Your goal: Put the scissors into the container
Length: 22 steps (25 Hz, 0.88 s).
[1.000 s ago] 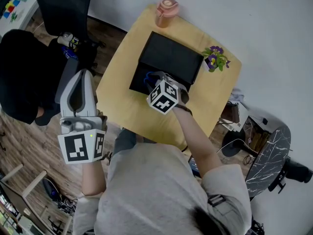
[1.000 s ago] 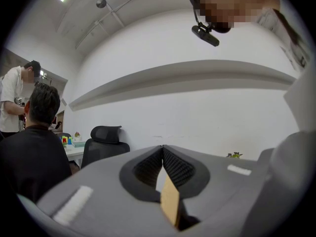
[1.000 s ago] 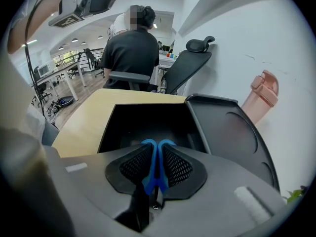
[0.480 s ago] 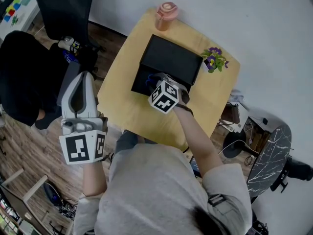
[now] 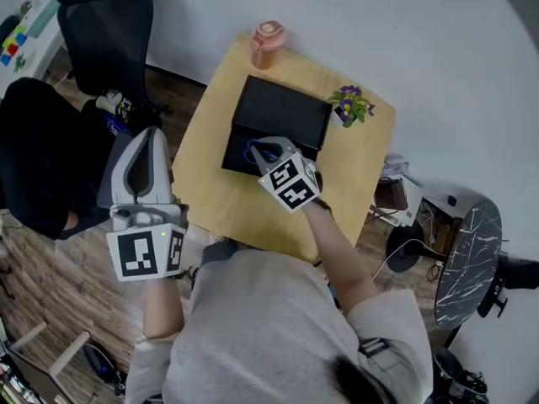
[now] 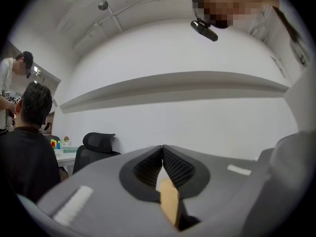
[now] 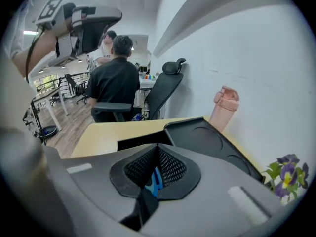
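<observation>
Head view: right gripper [image 5: 263, 151] sat at the near edge of the black container [image 5: 286, 108] on the worktop [image 5: 206, 188]; left gripper [image 5: 147, 137] was off to the side. Left gripper view: jaws closed, empty. Right gripper view: jaws clamped on the blue scissors [image 7: 154, 179].

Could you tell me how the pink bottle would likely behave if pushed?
The pink bottle stands tall and narrow, so it would probably tip rather than slide. Standing near the table edge, it could fall off.
</observation>
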Available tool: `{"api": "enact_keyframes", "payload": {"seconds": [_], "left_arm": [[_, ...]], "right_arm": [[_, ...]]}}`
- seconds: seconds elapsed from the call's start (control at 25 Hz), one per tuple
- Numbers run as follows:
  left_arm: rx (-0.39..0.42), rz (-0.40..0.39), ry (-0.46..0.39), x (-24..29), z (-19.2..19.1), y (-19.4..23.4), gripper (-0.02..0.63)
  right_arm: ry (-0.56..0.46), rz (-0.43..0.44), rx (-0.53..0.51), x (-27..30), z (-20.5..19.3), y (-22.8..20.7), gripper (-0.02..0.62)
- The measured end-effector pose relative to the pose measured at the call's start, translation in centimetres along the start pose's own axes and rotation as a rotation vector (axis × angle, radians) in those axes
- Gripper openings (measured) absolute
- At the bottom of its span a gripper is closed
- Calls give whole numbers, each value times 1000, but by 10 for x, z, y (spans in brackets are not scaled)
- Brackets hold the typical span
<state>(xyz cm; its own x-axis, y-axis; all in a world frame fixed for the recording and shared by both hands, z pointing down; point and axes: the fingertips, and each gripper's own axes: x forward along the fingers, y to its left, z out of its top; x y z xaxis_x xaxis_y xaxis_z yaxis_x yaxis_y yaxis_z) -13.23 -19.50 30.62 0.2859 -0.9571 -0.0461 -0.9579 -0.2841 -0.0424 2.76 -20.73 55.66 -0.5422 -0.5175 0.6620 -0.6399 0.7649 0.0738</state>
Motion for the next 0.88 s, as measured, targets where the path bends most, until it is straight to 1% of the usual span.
{"api": "enact_keyframes", "payload": {"seconds": [0.24, 0.44, 0.56, 0.72, 0.88], "left_arm": [[-8, -74, -40, 11, 13, -16, 58], [-14, -134, -60, 18, 18, -30, 60], [-16, -170, -72, 23, 23, -36, 58], [-17, -220, -90, 29, 31, -47, 60], [-15, -266, -107, 30, 37, -58, 58]], "right_arm": [[-161, -152, 108, -53, 35, -18, 3], [-272, -275, 180, -94, 51, -29, 3], [-331, -334, 204, -117, 61, -33, 3], [-373, -391, 217, -144, 69, -37, 3], [-435, -452, 230, -172, 79, -38, 5]]}}
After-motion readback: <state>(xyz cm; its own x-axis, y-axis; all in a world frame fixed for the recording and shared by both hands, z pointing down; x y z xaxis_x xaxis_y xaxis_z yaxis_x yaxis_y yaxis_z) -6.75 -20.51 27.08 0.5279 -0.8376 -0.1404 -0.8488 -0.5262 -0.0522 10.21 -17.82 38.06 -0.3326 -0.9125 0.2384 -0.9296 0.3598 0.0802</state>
